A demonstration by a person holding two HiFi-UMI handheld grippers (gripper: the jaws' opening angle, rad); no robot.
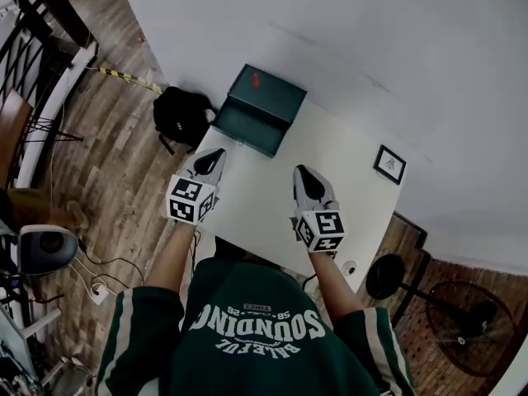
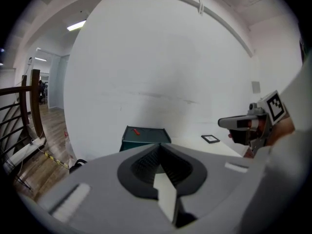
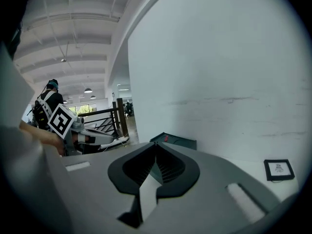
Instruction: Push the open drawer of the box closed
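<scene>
The person, wearing a green sweatshirt [image 1: 256, 337], is standing at the near edge of a white table [image 1: 252, 209] and is holding a gripper in each hand. The left gripper [image 1: 213, 159] is hovering over the left part of the table. Its marker cube [image 1: 191, 199] is sitting at the end nearest the person. In the left gripper view its fingers are lying pressed together at the tips, with nothing between them. The right gripper [image 1: 302, 174] is hovering over the middle of the table, well apart from the left one. In the right gripper view its fingers are likewise meeting at the tips and gripping nothing. Both grippers are pointing away from the person, toward the far side of the table.

Past the grippers, a dark green box [image 1: 266, 96] is sitting at the far left corner of the table, up against the white wall [image 1: 371, 48]. Its drawer [image 1: 247, 129] is sticking out of the front of the box toward the person, open. Neither gripper is touching the box or the drawer, and the left one is nearer to them. A small red thing [image 1: 255, 79] is lying on top of the box; what it is cannot be made out.

A small black picture frame [image 1: 389, 163] is lying on the far right of the table near the wall, well apart from the box. A black backpack [image 1: 181, 115] is resting on the wooden floor [image 1: 124, 155] just left of the box's corner. A fan [image 1: 470, 316] is standing on the floor off to the right.
</scene>
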